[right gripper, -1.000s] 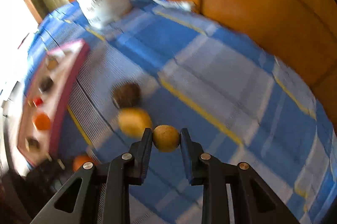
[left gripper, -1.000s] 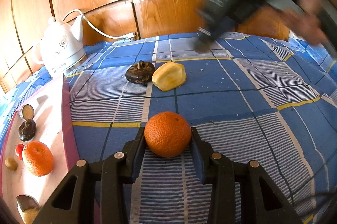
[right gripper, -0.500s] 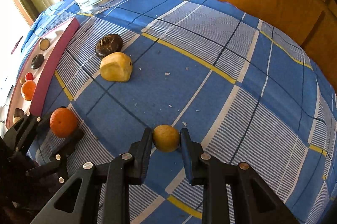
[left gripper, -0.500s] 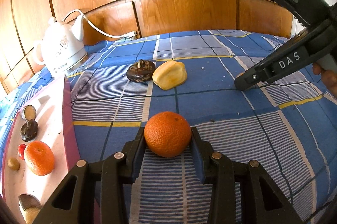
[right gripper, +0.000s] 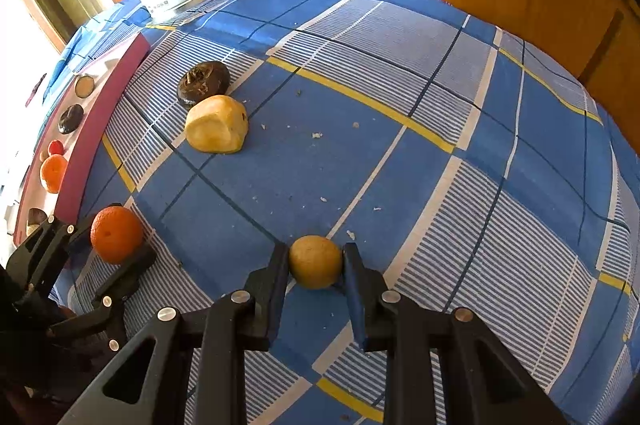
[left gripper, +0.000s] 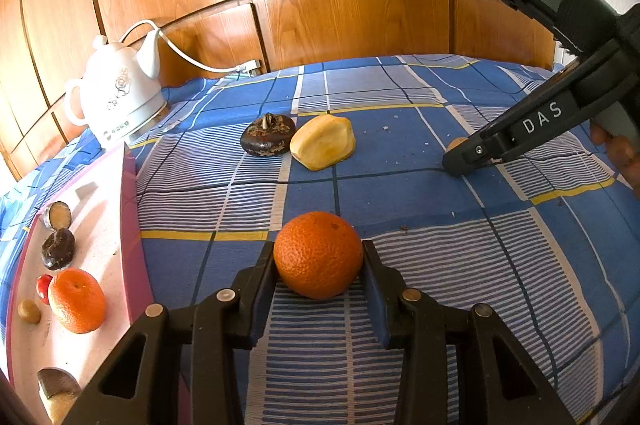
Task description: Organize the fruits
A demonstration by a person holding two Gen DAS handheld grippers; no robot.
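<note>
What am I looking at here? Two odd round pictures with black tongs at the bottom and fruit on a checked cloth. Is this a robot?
No robot: a person holds a two-fingered gripping tool in each hand, and each tool carries a wide-angle camera looking along its fingers. One picture comes from the left tool, the other from the right.

The left gripper has its fingers against both sides of an orange that sits on the blue checked cloth. The right gripper does the same with a small yellow-brown fruit.

Further back lie a dark brown fruit and a pale yellow fruit, touching. At the left, a pink-rimmed tray holds another orange and small pieces. A white kettle stands behind.
</note>
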